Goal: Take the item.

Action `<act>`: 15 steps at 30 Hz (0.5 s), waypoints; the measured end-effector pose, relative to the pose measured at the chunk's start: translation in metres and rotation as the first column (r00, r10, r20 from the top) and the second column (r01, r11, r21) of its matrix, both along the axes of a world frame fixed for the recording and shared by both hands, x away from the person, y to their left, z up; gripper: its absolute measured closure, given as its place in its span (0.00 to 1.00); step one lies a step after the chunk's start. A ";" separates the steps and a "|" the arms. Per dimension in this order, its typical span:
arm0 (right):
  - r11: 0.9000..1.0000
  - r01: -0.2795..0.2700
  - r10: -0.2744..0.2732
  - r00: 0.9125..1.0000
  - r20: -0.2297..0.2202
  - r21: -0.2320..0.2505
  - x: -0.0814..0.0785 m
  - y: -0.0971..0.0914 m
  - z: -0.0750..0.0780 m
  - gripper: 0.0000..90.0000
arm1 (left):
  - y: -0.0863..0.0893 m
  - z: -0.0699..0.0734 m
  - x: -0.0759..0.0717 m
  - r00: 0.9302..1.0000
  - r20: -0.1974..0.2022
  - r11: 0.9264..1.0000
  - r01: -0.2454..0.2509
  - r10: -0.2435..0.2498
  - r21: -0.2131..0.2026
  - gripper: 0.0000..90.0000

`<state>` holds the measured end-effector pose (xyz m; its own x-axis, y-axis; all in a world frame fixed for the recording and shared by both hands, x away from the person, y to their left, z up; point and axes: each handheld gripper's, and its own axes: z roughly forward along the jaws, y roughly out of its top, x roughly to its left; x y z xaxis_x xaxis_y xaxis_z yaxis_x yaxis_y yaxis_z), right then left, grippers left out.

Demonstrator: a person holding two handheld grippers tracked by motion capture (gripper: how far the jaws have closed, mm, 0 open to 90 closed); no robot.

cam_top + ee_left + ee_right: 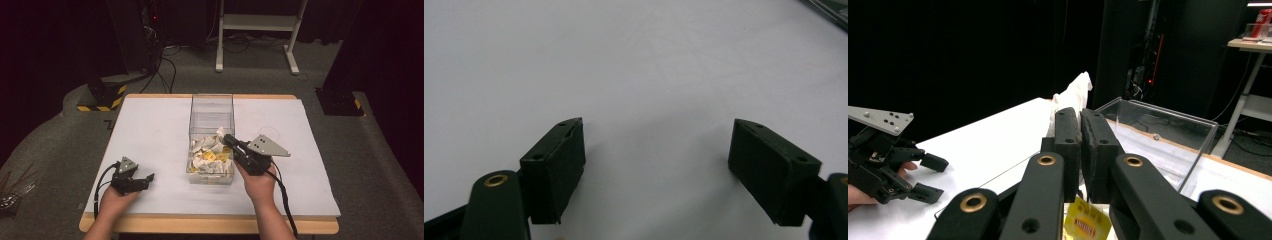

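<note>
Right hand-held gripper (224, 138): jaws standing pressed together, pinching a white tea bag (1074, 95) that is sticking up past the jaw tips in the right gripper view; a yellow paper tag (1087, 221) is hanging below the jaws in that view.
Right hand-held gripper, position: hovering over the near right part of the clear box (212, 103), tips pointing toward its inside; a grey three-cornered plate (268, 145) is riding on top of it.
Right hand (259, 181): gripping the gripper body from the counter's near edge, a black cable (285, 200) trailing back along the forearm.
Tea bag, location: being held between the right jaws, above the heap in the box.
Clear box: standing at the middle of the counter (150, 130), open at the top, its near half holding a heap of white tea bags with yellow tags (210, 157).
Left hand-held gripper (148, 180): jaws standing wide apart with nothing between them; in the left gripper view they are framing bare white surface.
Left hand-held gripper, position: lying low at the near left of the counter, well apart from the box.
Left hand (114, 199): holding its gripper near the counter's front edge.
Counter: carrying a white sheet over a wooden top.
</note>
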<state>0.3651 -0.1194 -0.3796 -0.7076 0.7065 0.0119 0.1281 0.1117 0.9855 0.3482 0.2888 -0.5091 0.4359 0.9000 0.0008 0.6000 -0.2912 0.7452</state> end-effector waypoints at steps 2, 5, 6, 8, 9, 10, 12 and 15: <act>1.000 0.005 -0.005 1.000 0.000 0.003 0.000 -0.001 0.001 0.96 | 0.000 0.000 0.000 1.000 0.000 1.000 0.000 0.000 0.000 0.25; 1.000 0.015 -0.015 1.000 0.004 0.004 0.000 -0.004 0.002 0.96 | 0.000 0.000 0.000 1.000 0.000 1.000 0.000 0.000 0.001 0.25; 1.000 0.018 -0.018 1.000 0.007 0.003 0.000 -0.005 0.002 0.96 | 0.000 0.000 0.000 1.000 0.000 1.000 0.000 0.000 0.000 0.25; 1.000 0.025 -0.025 1.000 0.004 0.008 0.000 -0.007 0.003 0.96 | 0.000 0.000 0.000 1.000 0.000 1.000 0.000 0.000 0.000 0.25; 1.000 0.029 -0.029 1.000 0.012 0.007 0.000 -0.008 0.003 0.96 | 0.000 0.000 0.000 1.000 0.000 1.000 0.000 0.000 -0.001 0.25; 0.999 0.033 -0.033 0.999 0.009 0.009 0.000 -0.009 0.004 0.96 | 0.000 0.000 0.000 1.000 0.000 1.000 0.000 0.000 -0.001 0.25; 0.999 0.041 -0.041 0.999 0.013 0.010 0.000 -0.012 0.004 0.96 | 0.000 0.000 0.000 1.000 0.000 1.000 0.000 0.000 0.000 0.25; 0.999 0.052 -0.052 0.999 0.008 0.014 0.001 -0.015 0.004 0.96 | 0.000 0.000 0.000 1.000 0.000 1.000 0.000 0.000 0.000 0.25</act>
